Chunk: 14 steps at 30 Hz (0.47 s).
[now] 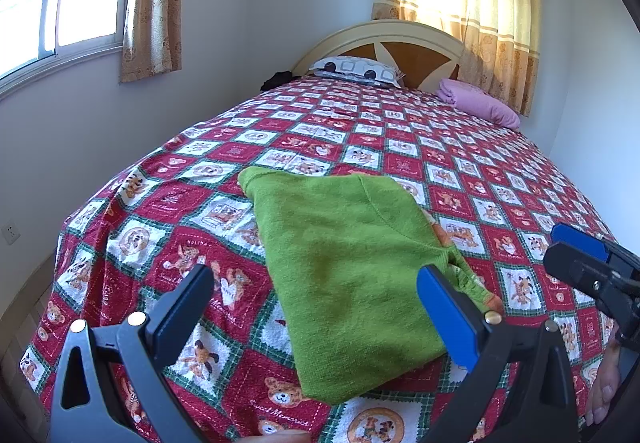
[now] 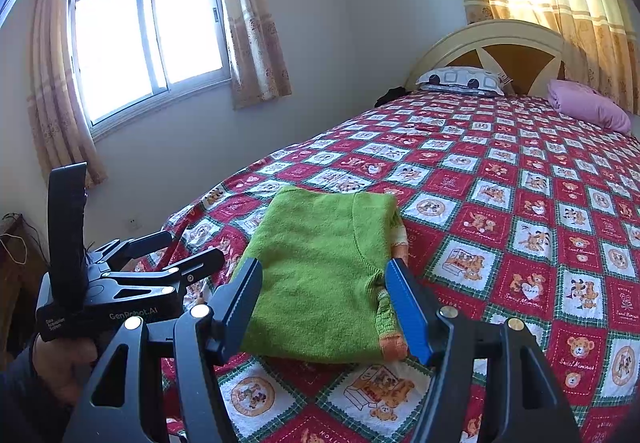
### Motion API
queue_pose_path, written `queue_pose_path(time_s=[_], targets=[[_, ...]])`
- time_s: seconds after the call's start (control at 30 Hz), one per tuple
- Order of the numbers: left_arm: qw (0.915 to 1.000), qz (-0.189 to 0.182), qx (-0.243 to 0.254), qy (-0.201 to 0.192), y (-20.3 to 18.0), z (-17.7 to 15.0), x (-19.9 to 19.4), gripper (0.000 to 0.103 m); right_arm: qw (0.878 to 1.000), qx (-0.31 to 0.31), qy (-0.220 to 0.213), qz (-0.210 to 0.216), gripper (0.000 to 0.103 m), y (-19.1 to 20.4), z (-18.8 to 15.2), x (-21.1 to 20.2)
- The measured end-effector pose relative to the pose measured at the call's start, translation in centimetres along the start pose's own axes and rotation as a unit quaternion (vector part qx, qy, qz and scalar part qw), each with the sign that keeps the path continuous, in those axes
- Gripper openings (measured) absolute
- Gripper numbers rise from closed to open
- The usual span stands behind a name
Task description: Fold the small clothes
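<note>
A small green knitted garment [image 1: 344, 263] lies folded flat on the red patterned bedspread [image 1: 460, 179]; it also shows in the right wrist view [image 2: 320, 275], with orange-trimmed cuffs at its right edge. My left gripper [image 1: 316, 279] is open and empty, hovering over the garment's near part. My right gripper [image 2: 324, 275] is open and empty, just above the garment's near edge. The right gripper also shows at the right edge of the left wrist view [image 1: 592, 263]. The left gripper shows at the left of the right wrist view [image 2: 168, 255], open.
A patterned pillow [image 1: 356, 70] and a pink pillow [image 1: 476, 103] lie by the headboard [image 1: 400, 39]. A wall with a window [image 2: 148, 35] runs along the bed's left side. Curtains [image 1: 472, 7] hang behind the headboard.
</note>
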<state>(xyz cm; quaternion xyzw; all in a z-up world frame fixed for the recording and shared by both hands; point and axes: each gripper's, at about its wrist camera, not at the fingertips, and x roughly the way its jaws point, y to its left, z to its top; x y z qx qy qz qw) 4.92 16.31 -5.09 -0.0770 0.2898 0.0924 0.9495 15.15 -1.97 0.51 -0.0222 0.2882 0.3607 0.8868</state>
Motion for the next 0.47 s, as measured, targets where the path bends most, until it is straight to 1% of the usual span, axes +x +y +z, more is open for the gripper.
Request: queue_pose_path(time_s=[0.1,0.3,0.47], targets=[[1.0000,0.003,0.000,0.002,0.09,0.03,0.12,0.103,1.000,-0.002,0.002,0.001,0.065,0.13,-0.16,0.05],[0.9998,0.021,-0.004,0.006,0.56,0.01,0.42,0.103,1.000,-0.006,0.007,0.004,0.065,0.33,-0.41,0.23],[0.9995,0.029,0.010,-0.001,0.46,-0.04,0.56,0.103,1.000,-0.007,0.008,0.005,0.065,0.39,-0.48,0.38]])
